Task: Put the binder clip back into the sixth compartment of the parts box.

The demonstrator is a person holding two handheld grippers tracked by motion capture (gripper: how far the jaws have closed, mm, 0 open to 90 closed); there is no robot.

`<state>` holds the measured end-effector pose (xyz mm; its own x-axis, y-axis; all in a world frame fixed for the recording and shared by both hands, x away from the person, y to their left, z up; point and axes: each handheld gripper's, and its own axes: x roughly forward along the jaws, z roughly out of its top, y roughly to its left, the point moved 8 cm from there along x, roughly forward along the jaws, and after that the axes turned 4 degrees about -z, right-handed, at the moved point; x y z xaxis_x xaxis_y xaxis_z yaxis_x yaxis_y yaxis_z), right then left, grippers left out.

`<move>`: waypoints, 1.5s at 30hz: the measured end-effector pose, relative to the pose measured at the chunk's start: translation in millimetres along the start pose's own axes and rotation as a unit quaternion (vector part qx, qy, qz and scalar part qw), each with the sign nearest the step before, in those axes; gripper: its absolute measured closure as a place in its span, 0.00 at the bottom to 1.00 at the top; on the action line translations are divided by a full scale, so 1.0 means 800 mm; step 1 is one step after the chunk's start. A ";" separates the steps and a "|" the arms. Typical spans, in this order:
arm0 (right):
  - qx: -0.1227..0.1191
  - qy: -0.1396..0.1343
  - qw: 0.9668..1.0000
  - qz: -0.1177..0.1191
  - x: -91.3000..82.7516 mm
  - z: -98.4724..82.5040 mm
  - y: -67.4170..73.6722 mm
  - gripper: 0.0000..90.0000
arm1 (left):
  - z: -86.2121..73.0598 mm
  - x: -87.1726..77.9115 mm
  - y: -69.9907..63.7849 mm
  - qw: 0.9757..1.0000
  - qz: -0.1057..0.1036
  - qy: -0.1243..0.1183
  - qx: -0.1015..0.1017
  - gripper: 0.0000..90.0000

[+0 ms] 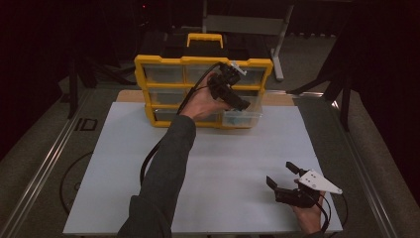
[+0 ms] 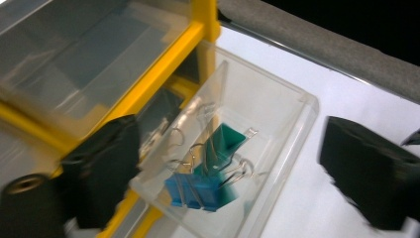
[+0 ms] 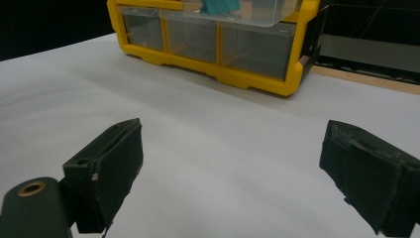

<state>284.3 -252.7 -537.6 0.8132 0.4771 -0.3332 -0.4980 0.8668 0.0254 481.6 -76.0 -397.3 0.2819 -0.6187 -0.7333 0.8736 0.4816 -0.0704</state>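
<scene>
Left hand-held gripper [image 2: 228,163] gaping wide, empty, over clear drawer [image 2: 257,124] at centre frame, pulled out from yellow organizer [image 1: 203,91]. Binder clips [image 2: 208,171] tangled inside: risk of snagging several, or tipping the drawer. Right hand-held gripper [image 3: 233,173] open, idle.

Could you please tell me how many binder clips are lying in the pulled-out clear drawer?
2: a blue binder clip at the near end of the clear drawer, and a green binder clip just behind, touching it. Tangled wire handles might hide another.
</scene>
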 end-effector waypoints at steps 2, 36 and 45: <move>0.001 0.001 1.000 0.000 0.000 0.000 0.001 0.11 | -0.004 -0.004 0.003 1.000 0.004 -0.001 -0.006 0.03; -0.006 0.004 1.000 0.005 0.001 -0.001 0.005 0.11 | -0.139 -0.112 0.009 0.995 0.053 -0.081 -0.009 0.00; -0.006 0.005 1.000 0.009 0.003 -0.001 0.010 0.11 | -0.213 -0.135 0.001 0.990 0.090 -0.107 -0.023 0.00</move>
<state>281.9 -244.9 -539.0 0.8012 0.4904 -0.3429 -0.5156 0.8566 0.0202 384.1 96.9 -432.9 0.5138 -0.6353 -0.5766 0.7840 0.6206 0.0148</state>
